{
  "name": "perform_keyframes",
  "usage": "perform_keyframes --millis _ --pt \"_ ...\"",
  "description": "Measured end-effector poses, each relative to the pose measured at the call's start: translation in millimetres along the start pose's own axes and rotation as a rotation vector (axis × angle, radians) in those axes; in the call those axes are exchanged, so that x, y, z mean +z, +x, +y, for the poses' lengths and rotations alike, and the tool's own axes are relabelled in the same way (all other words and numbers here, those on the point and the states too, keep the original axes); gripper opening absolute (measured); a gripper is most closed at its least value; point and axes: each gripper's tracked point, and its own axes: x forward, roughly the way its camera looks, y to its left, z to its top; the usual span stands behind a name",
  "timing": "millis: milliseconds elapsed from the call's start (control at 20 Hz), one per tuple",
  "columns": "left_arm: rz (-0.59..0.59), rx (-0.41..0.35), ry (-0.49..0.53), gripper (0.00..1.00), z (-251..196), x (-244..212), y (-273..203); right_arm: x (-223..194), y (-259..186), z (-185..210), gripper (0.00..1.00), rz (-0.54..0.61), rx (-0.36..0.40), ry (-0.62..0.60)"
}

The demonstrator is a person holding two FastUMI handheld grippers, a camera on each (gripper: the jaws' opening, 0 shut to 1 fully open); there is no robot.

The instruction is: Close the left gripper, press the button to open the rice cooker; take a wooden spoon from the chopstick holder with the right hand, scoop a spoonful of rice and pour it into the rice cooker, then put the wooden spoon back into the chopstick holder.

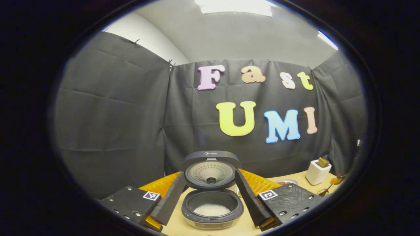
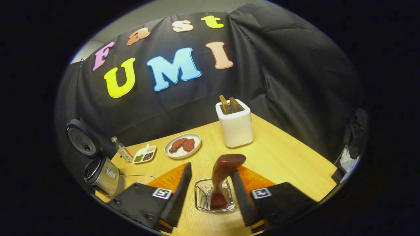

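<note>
Both grippers are seen with their fingers spread wide apart, and nothing is held by either one.

From the left gripper view, the left gripper (image 1: 210, 200) is pointed at the rice cooker (image 1: 212, 209). The cooker is framed between the two fingers, but it is not touched by them. Its lid (image 1: 211, 168) is flipped up and stands open. White rice (image 1: 212, 209) can be seen lying in the bottom of the pot. The cooker is set on a wooden table (image 1: 292, 177).

From the right gripper view, the right gripper (image 2: 210, 193) is held over a small clear wire holder (image 2: 203, 196) on the table (image 2: 282, 157). A wooden spoon (image 2: 223, 173) is stood up in that holder, with its thick brown handle leaning to the right. The spoon sits in the gap between the fingers. Whether the right finger is touched by the handle cannot be told.

Farther back, a white box holder (image 2: 235, 126) with brown sticks poking out is placed near the wall. A plate of reddish-brown food (image 2: 182, 145) is set near it. Beside the plate, a small white dish with split parts (image 2: 144, 154) and a little bottle (image 2: 121, 149) are placed. The open rice cooker (image 2: 98, 173) is seen at the far left edge of the table.
</note>
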Motion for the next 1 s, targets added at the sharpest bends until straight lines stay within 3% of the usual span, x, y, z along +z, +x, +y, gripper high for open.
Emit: perform_keyframes --millis 50,450,700,1000 --pt "-0.005 -0.005 0.003 0.92 -1.6 3.0 4.5 6.0 -7.9 -1.9 1.00 -0.019 -0.007 -0.029" --pt "-0.001 -0.040 -0.015 0.92 -1.5 24.7 79.6 63.8 -73.3 -21.3 0.98 -0.187 -0.095 -0.262" --pt "0.003 -0.067 -0.058 0.93 6.0 31.2 146.4 63.9 -92.5 -29.1 0.98 -0.191 -0.153 -0.196" --pt "0.039 -0.073 -0.028 0.92 10.0 10.9 227.6 50.9 -98.0 -28.3 0.98 -0.179 -0.211 -0.191"
